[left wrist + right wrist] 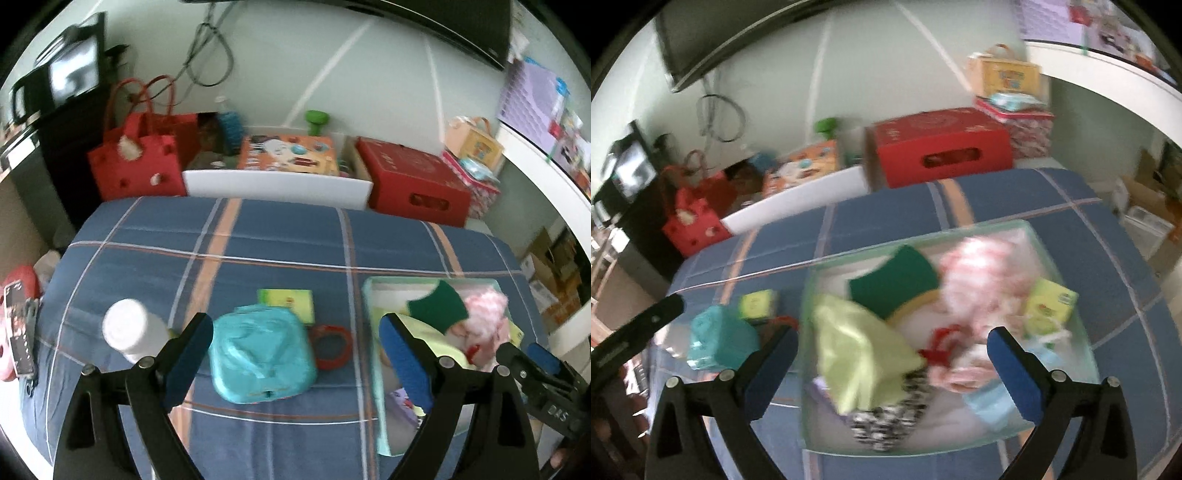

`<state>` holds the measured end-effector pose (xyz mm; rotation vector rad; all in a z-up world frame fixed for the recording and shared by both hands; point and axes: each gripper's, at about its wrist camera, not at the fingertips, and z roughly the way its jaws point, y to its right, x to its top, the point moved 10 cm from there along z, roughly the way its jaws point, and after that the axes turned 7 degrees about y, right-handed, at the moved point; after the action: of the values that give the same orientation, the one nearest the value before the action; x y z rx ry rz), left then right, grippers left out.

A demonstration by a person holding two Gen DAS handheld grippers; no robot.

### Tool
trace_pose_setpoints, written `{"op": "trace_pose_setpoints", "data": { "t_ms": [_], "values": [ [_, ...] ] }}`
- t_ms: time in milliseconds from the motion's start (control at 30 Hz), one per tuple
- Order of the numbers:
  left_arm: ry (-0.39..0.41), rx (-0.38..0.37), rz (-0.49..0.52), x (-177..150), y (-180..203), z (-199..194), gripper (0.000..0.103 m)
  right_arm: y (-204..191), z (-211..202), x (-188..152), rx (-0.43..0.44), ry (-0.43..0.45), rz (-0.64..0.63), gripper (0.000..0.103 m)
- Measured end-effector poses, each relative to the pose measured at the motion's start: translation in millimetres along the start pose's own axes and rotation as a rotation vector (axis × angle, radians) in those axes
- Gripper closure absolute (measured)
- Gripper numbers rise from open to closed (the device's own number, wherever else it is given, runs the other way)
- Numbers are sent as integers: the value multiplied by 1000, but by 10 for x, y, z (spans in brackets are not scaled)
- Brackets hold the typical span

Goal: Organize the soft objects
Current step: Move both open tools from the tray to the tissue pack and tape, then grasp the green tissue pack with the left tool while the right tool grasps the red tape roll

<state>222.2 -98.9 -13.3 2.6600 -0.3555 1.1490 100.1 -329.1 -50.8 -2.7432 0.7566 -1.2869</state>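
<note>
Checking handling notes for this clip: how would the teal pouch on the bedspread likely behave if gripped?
The teal pouch looks puffy and creased, so it would probably squash rather than stay stiff. Its glossy surface may be slippery. It lies flat on the plaid bedspread, so rolling seems unlikely.

"DAS" on right gripper [532,360] body.
</note>
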Motion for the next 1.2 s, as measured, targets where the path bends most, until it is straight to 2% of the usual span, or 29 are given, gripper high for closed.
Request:
{"op": "trace_pose_setpoints", "data": {
  "t_ms": [133,267,400,533,667,733,800,933,1000,1133,1200],
  "values": [
    [9,24,-56,33,-272,-25,11,-365,18,50,90,16,-29,0],
    [13,49,-103,52,-501,-20,11,-788,96,-10,185,-7,-84,0],
    [-25,35,-142,45,-639,49,11,-1019,239,-96,209,-44,-131,0],
    [-77,31,-134,46,-710,151,11,-1134,415,-188,228,-102,-122,3],
    [-170,-25,-106,46,-705,342,11,-1204,556,-180,258,-150,-66,14],
    [-214,-29,-88,47,-727,420,11,-1226,614,-151,263,-167,-58,22],
    [-270,-31,-83,46,-752,509,11,-1277,706,-130,279,-199,-59,36],
    [-340,-67,-90,72,-710,642,11,-1369,873,-163,294,-272,-102,48],
    [-375,-80,-93,84,-677,717,11,-1412,952,-202,289,-305,-139,57],
    [-443,-112,-110,82,-604,885,11,-1501,1084,-321,298,-371,-190,63],
    [-481,-103,-108,47,-586,989,11,-1517,1151,-368,279,-391,-231,68]
  ]
}}
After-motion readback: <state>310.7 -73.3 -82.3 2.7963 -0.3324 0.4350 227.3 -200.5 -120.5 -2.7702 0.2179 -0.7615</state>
